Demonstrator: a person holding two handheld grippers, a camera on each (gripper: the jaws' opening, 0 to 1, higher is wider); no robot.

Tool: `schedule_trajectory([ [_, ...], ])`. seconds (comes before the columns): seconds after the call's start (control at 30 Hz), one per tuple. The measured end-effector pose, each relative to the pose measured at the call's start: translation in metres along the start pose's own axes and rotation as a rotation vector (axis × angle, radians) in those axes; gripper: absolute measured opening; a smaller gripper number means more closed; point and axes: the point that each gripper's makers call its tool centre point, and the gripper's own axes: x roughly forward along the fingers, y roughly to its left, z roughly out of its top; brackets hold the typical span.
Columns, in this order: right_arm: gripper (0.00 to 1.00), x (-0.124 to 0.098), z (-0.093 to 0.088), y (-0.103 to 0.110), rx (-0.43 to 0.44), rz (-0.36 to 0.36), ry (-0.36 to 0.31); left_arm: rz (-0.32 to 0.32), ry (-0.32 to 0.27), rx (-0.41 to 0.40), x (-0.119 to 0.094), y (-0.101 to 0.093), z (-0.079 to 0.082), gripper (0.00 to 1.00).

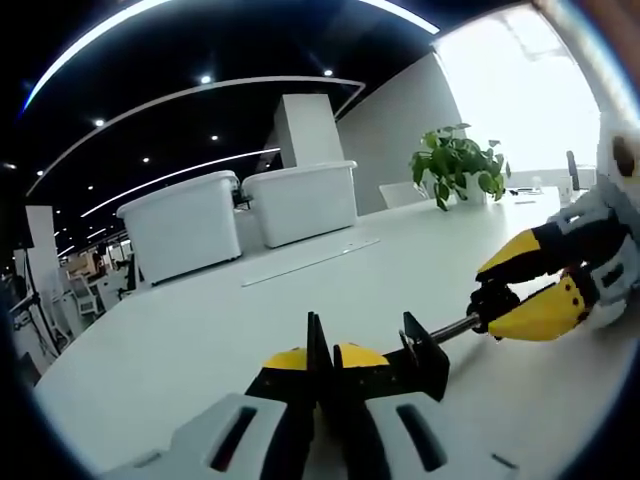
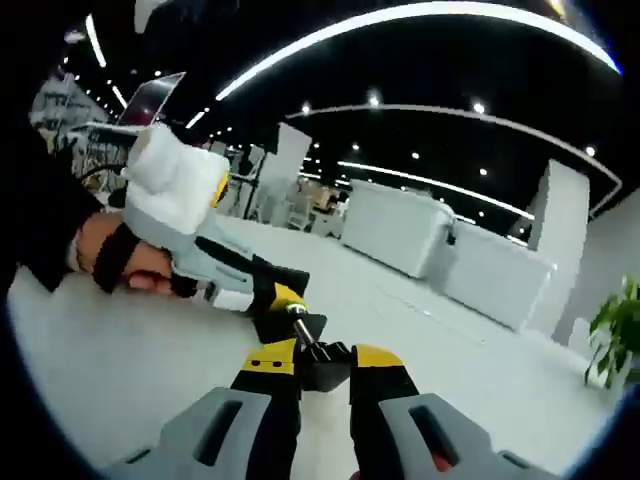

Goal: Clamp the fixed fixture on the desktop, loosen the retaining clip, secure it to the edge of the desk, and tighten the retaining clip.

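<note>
A black clamp fixture (image 1: 425, 355) lies low over the white desk (image 1: 180, 340). My left gripper (image 1: 322, 358) is shut on its thin upright plate. A silver screw rod (image 1: 455, 327) runs right from the fixture to a black knob (image 1: 490, 300), where my right gripper (image 1: 505, 297) is shut on it with yellow jaws. In the right gripper view, my right gripper (image 2: 322, 360) pinches the same knob (image 2: 325, 370), and the screw (image 2: 300, 322) leads on to the fixture (image 2: 300, 328). The left gripper (image 2: 272, 297) holds that far end, carried by a person's hand (image 2: 120, 262).
Two white lidded bins (image 1: 185, 225) (image 1: 300, 200) stand at the back of the desk, also seen as bins (image 2: 400, 228). A potted plant (image 1: 460, 165) sits at the far right, near a bright window. A thin pale strip (image 1: 310, 262) lies on the desk before the bins.
</note>
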Motion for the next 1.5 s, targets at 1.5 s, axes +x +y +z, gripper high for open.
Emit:
schedule_trajectory([
  [1.5, 0.23, 0.012, -0.032, -0.007, 1.104, 0.131, 0.163, 0.007, 0.004, -0.011, -0.002, 0.004, -0.001, 0.07],
])
